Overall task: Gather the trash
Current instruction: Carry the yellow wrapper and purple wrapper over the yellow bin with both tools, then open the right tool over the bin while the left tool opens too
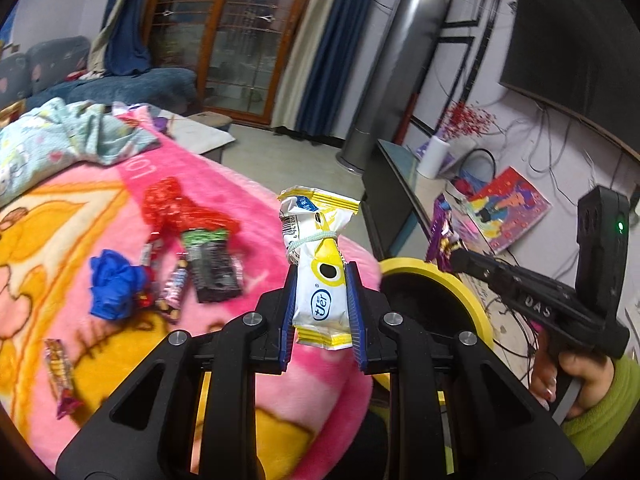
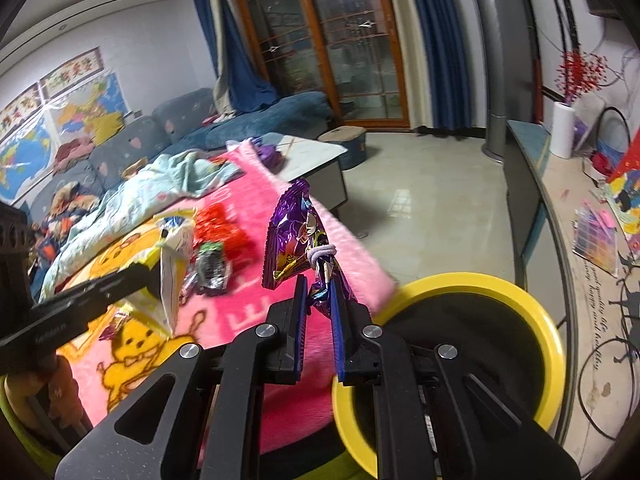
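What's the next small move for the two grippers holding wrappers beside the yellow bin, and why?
Probably carry the right gripper a little further over the yellow-rimmed round bin and let go. Its jaws are shut on the purple foil wrapper, which hangs at the bin's edge, not yet over the dark opening. The left gripper, shut on the white-and-yellow plastic snack wrapper, should follow.

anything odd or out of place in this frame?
Both held wrappers are cinched with bands, which is unusual for trash: the yellow wrapper in the left gripper and the purple wrapper in the right gripper. More litter, red plastic and a blue wad, lies on the pink blanket, outside the yellow bin.
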